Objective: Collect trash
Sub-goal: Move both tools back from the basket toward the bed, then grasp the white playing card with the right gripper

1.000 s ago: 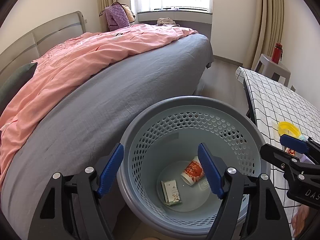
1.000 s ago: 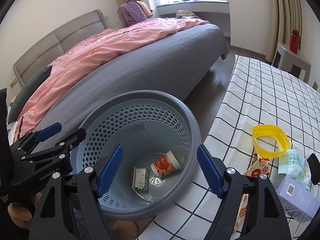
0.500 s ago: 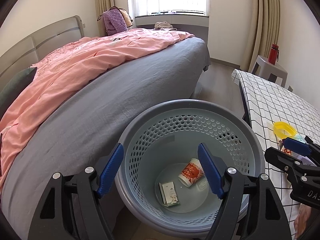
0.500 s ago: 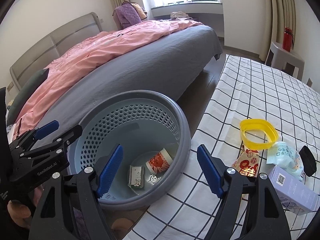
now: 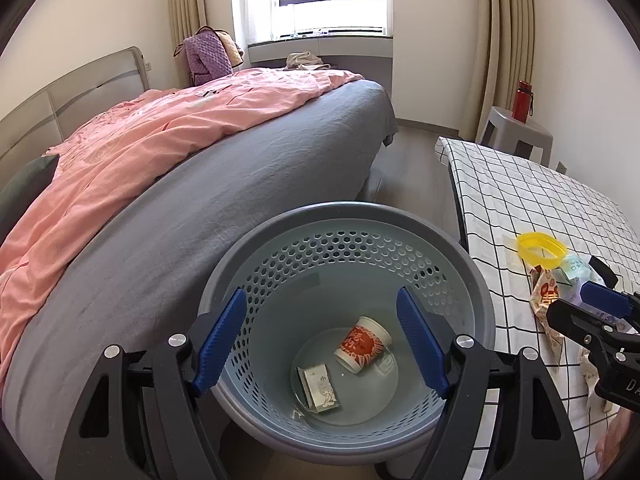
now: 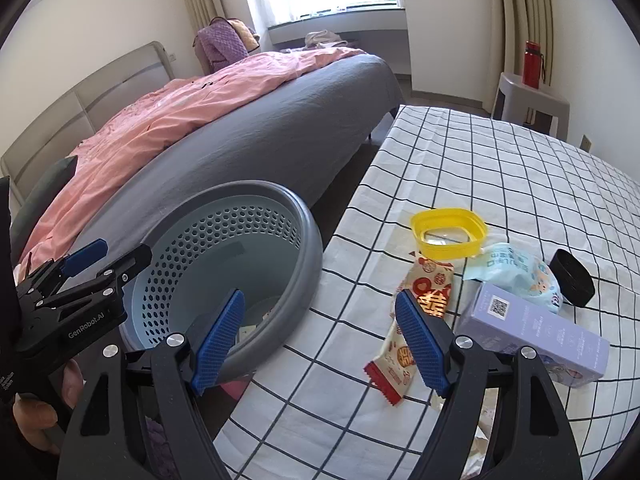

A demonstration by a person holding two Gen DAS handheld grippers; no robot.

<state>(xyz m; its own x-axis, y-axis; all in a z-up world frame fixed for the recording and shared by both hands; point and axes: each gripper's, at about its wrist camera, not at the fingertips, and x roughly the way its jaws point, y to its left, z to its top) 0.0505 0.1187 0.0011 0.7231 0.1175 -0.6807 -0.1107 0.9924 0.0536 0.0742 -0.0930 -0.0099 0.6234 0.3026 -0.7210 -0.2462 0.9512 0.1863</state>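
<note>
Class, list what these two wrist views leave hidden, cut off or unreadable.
- Right wrist view: the basket floor is mostly hidden by its near rim and the right gripper.
- Right wrist view: the snack wrapper is partly covered by a blue finger.
- Left wrist view: print on the small carton is too small to read.

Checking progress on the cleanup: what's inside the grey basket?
Inside the basket: a red-and-white paper cup on its side and a small carton. The near wall hides part of the floor.
</note>
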